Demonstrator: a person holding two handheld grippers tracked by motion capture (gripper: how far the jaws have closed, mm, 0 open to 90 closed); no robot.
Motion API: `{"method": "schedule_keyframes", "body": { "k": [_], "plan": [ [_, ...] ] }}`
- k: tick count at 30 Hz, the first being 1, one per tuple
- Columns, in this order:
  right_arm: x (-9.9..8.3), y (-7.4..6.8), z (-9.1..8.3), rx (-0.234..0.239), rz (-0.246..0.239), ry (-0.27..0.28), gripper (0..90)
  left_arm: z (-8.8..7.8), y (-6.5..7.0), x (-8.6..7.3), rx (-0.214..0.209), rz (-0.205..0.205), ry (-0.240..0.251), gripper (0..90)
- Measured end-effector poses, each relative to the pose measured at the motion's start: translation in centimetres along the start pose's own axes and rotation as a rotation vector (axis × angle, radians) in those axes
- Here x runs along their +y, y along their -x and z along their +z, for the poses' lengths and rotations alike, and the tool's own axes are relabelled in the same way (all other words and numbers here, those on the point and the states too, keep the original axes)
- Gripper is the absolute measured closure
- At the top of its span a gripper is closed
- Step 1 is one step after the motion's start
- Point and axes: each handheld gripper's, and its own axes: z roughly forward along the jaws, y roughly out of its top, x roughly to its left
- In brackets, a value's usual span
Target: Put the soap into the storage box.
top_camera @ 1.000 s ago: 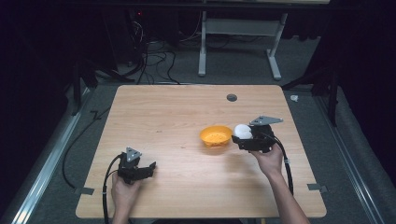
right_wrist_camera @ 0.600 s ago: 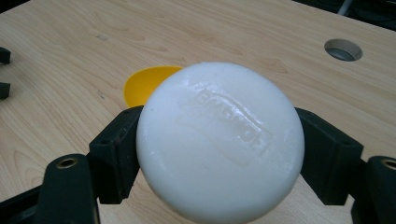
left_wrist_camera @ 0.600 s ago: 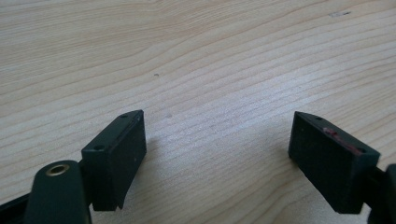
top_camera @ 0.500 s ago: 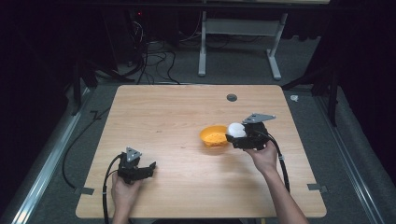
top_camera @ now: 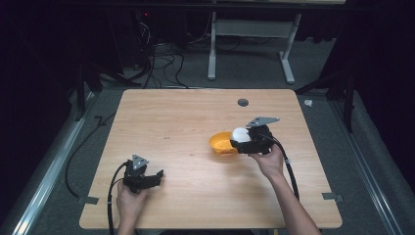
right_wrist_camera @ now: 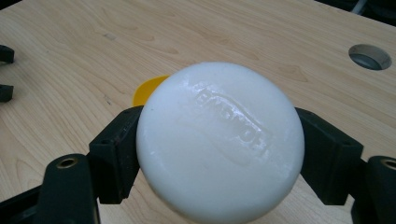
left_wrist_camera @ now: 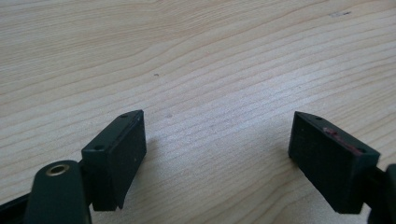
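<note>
Each hand holds a black tool with two jaws. The left gripper [top_camera: 157, 175] has flat, blocky black pads [left_wrist_camera: 119, 154] with small screw holes in the tops, and one pad has a thin red mark. A round brass ring sits on its arm. The right gripper [top_camera: 238, 145] looks the same. Each has a grey three-cornered plate [top_camera: 262, 120] on top and a black cable [top_camera: 289, 169] trailing behind. The arms are bare.

The table [top_camera: 195, 122] is being viewed from above the person's side, facing forward and down, from far off; its wood [left_wrist_camera: 196, 60] is being viewed very closely along the left gripper [left_wrist_camera: 217, 149]; the same tabletop [right_wrist_camera: 70, 56] is being shared by the close right gripper [right_wrist_camera: 219, 154] view.
</note>
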Motion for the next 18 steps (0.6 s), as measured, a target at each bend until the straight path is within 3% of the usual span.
{"method": "schedule_keyframes", "body": {
  "k": [18],
  "plan": [
    [1.1,-0.7,2.5,0.003,-0.020,-0.036,24.6,0.0,0.0,0.0,0.000,0.000,0.000,19.7]
  ]
}}
